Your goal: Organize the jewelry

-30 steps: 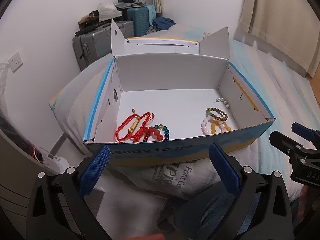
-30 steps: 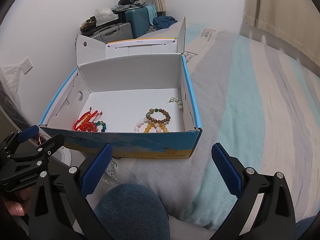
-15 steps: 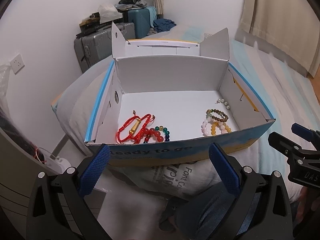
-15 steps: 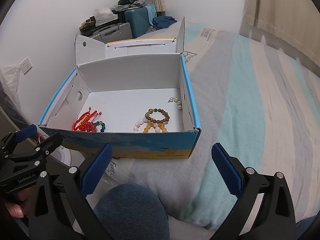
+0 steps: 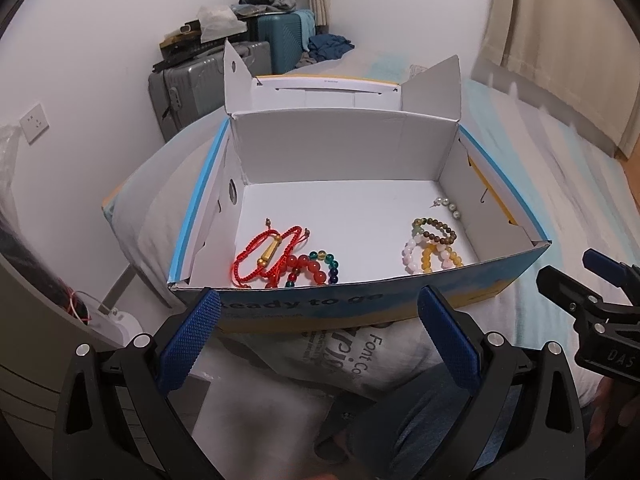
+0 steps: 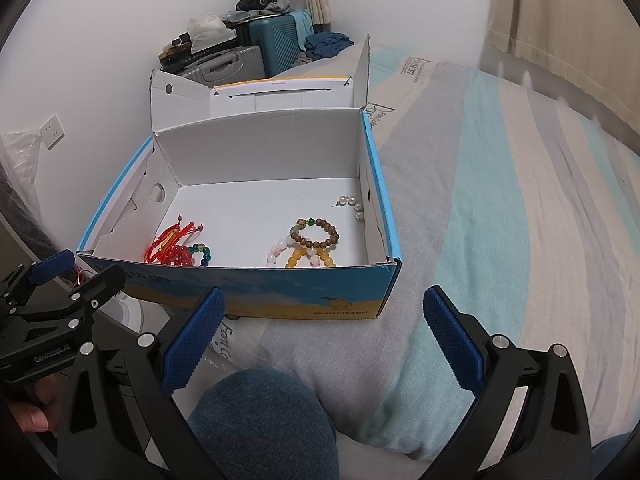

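Note:
An open blue cardboard box [image 5: 360, 304] [image 6: 304, 292] with a white inside rests on a pillow in front of both grippers. At its near left lie a red cord bracelet [image 5: 264, 256] [image 6: 170, 240] and a red, green and blue bead bracelet [image 5: 318, 268] [image 6: 196, 254]. At its near right, brown [image 5: 438, 230] [image 6: 320, 234], pink [image 5: 411, 256] and yellow [image 5: 438, 259] [image 6: 298, 258] bead bracelets overlap. Pearl earrings [image 5: 448, 205] [image 6: 352, 204] lie by the right wall. My left gripper [image 5: 319, 299] and right gripper [image 6: 324, 298] hang open and empty just short of the box's front wall.
The box and pillow [image 6: 360, 360] sit on a bed with a striped cover [image 6: 520, 200]. Suitcases [image 5: 208, 80] piled with clutter stand against the far wall. A knee in blue denim [image 6: 260, 420] is below the grippers. A hand [image 6: 28, 412] holds the left gripper.

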Tool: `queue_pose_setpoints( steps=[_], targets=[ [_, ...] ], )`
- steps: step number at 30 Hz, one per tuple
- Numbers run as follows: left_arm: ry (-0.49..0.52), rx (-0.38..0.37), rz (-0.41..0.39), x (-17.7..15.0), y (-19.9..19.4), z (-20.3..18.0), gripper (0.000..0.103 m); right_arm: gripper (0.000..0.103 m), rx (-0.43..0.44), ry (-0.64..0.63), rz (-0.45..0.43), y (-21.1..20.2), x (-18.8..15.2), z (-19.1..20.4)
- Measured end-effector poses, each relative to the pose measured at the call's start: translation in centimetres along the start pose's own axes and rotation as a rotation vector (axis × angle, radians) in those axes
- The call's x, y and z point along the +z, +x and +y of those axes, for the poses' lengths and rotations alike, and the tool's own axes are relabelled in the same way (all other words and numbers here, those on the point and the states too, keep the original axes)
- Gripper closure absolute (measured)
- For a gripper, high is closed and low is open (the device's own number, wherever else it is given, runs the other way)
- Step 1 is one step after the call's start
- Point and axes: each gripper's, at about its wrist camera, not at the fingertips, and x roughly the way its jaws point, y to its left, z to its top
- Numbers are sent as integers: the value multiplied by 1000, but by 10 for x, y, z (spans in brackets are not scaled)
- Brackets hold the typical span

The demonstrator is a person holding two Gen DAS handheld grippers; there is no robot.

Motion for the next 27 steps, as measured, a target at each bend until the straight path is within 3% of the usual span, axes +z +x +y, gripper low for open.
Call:
queue_pose_setpoints(
  steps=[27],
  targets=[
    [20, 13, 23, -2, 2, -4, 6, 8, 1, 7, 5, 2, -2, -4]
  ],
)
